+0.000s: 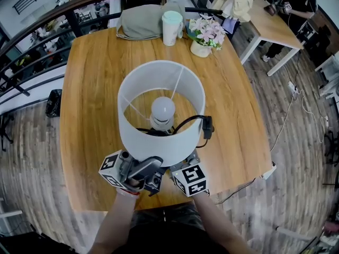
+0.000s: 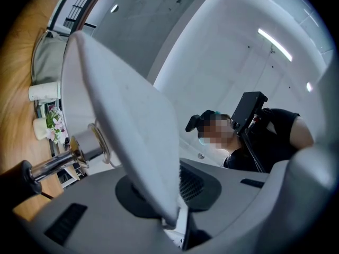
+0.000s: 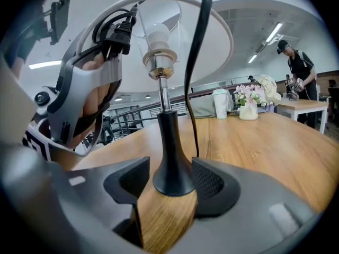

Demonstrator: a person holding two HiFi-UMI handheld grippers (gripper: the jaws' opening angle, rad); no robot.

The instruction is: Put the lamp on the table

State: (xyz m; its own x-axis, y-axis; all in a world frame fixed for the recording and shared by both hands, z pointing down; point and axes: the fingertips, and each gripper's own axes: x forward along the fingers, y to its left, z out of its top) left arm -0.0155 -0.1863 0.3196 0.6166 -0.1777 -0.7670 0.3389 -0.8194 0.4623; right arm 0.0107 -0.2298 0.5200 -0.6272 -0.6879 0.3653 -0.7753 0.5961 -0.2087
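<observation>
Left gripper (image 2: 168,194) pinches the near wall of the white drum shade (image 1: 139,142). Right gripper (image 3: 170,187) is closed on the flared black base (image 3: 168,147) below. Between them, the lamp (image 1: 163,110) stands upright on the wooden table (image 1: 90,89), close to its near edge. It has a bare white bulb (image 1: 163,106), a chrome stem (image 3: 164,97) and a black cord (image 1: 205,127) draped on the right.

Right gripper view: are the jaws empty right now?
No, the lamp base stands between them, on the wooden table.
</observation>
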